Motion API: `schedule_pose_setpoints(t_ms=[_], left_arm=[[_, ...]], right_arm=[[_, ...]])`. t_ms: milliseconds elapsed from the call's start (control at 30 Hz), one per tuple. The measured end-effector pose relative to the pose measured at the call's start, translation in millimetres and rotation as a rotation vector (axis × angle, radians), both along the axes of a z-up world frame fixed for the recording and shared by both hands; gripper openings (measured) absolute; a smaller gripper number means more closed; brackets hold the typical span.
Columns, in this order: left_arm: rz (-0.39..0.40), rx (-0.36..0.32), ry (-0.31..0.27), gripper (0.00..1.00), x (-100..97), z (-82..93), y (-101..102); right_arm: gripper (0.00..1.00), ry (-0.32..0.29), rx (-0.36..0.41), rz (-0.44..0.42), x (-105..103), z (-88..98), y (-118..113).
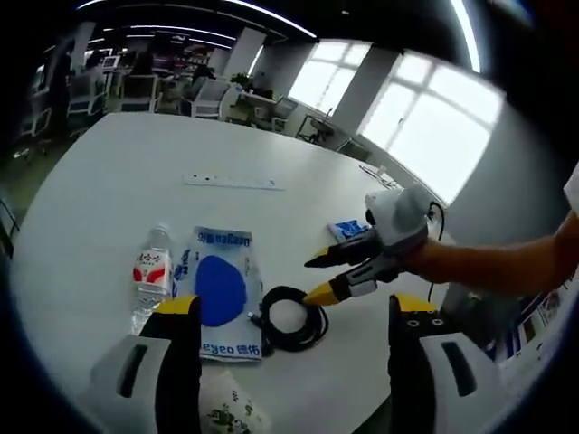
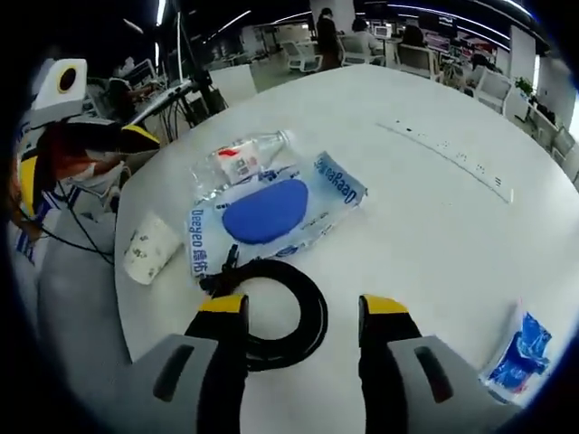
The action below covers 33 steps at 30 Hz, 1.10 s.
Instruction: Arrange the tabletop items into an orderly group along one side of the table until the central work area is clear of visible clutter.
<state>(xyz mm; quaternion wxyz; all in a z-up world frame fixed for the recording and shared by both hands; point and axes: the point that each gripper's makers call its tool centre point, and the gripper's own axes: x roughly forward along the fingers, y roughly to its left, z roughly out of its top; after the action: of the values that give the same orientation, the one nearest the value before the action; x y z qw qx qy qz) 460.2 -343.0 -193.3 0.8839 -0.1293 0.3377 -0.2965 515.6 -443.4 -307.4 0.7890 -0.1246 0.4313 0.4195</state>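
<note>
A coiled black cable (image 1: 317,327) lies near the white table's (image 1: 163,145) front edge. My right gripper (image 1: 309,278) reaches in from the right and hangs open just above it. Left of the cable lie a clear bag with a blue pad (image 1: 220,289) and a water bottle (image 1: 151,271) on its side. My left gripper (image 1: 294,312) is open and holds nothing. In the right gripper view the right gripper (image 2: 303,312) is open over the cable (image 2: 318,312), with the blue pad bag (image 2: 271,212) and the bottle (image 2: 237,163) beyond.
A small blue packet (image 1: 347,229) (image 2: 523,353) lies to one side. A patterned paper cup (image 2: 149,246) (image 1: 231,411) lies by the table edge. A long white strip (image 1: 233,183) (image 2: 452,154) sits mid-table. Office chairs and desks stand beyond the table.
</note>
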Motion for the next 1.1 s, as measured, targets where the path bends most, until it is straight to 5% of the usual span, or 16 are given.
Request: schedule_pose_setpoints(t_ms=[400,1100], left_arm=[[0.023,-0.007,0.009,0.87,-4.1,-5.0,8],[0.058,-0.016,0.032,0.86,-10.0,-14.0,16]], right_arm=[[0.35,0.002,-0.091,0.101,-1,-20.1,8],[0.19,0.022,-0.136,0.138,-2,-36.4,7]])
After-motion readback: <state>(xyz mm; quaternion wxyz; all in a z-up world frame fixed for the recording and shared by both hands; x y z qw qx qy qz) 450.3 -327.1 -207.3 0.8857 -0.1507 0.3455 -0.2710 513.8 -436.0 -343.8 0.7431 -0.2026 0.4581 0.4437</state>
